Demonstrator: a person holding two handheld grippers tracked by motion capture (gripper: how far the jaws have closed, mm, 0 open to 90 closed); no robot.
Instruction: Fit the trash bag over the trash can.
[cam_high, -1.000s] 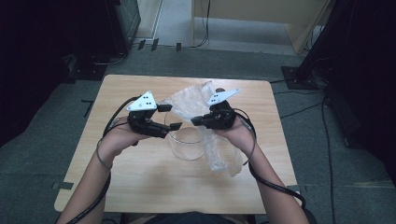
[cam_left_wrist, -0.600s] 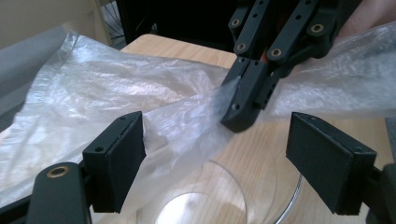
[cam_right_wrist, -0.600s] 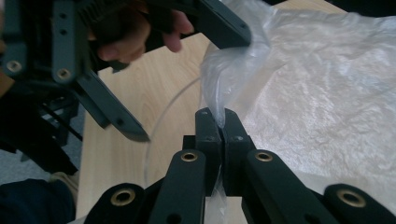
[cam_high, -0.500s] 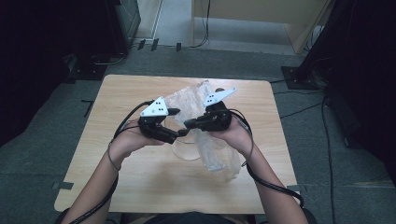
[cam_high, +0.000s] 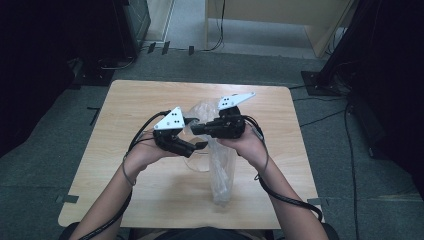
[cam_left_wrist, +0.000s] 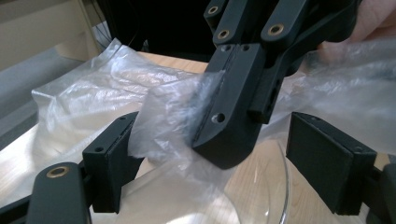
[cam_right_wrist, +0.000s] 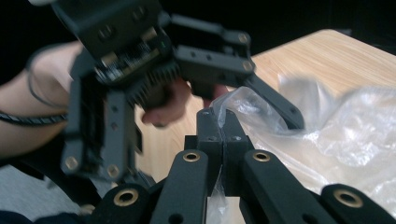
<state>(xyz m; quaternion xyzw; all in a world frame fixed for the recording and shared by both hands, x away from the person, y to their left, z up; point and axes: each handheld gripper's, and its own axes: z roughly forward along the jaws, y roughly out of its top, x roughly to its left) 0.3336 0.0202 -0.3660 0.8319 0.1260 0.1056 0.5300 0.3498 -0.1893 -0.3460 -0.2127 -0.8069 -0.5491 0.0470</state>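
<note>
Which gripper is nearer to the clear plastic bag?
Right. The right gripper is shut on the plastic bag, pinching a fold between its fingers. The left gripper stands open around that fold beside the right one, above the glass bowl, not clamped on it.

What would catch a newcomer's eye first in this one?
The crumpled clear plastic bag held up over the middle of the wooden table, pinched in the shut right gripper. Close beside it the left gripper stands open with a flap of the bag between its jaws, above a clear glass bowl on the tabletop.
</note>
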